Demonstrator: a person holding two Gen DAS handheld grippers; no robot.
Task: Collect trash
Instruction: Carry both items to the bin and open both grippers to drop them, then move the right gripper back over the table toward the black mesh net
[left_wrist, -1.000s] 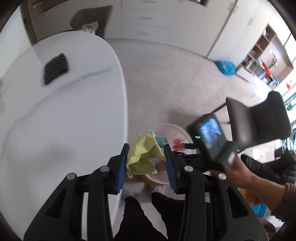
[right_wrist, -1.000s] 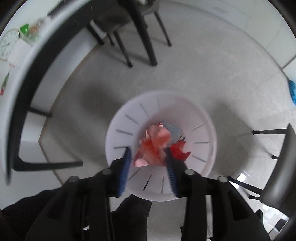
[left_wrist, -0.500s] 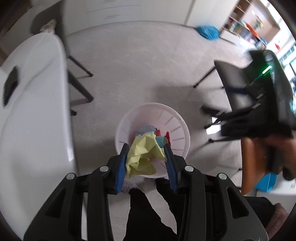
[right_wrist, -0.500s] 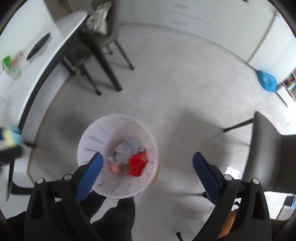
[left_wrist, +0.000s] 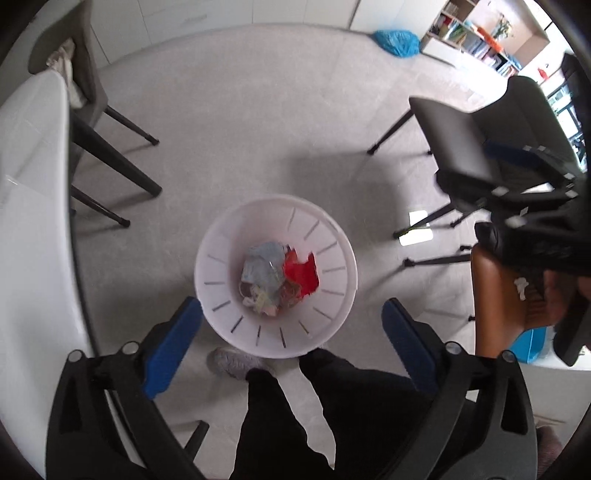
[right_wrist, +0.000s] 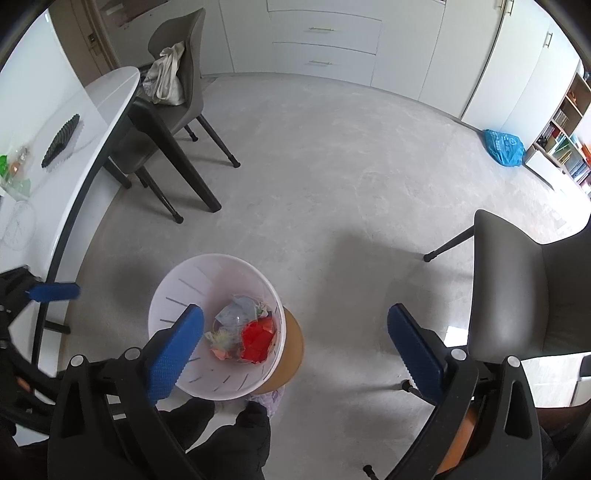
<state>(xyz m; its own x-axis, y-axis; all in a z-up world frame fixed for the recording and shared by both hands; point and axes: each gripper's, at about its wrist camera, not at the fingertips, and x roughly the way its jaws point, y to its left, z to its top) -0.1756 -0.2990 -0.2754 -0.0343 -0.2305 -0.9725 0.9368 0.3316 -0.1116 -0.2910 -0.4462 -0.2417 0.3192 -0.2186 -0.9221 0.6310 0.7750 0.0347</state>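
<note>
Below the opening, empty left gripper (left_wrist: 291, 328), a white slotted bin (left_wrist: 334, 266) holds crumpled red, bluish, perhaps yellowish trash (left_wrist: 277, 275).

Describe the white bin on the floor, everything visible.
The white bin is a round, plastic-looking basket with thin vertical slits around its tapering wall. It stands upright on the grey floor, open-topped, beside the white table and just ahead of the person's shoe. It holds crumpled trash: a red piece, pale blue paper, some yellowish scraps. Nothing grips it.
</note>
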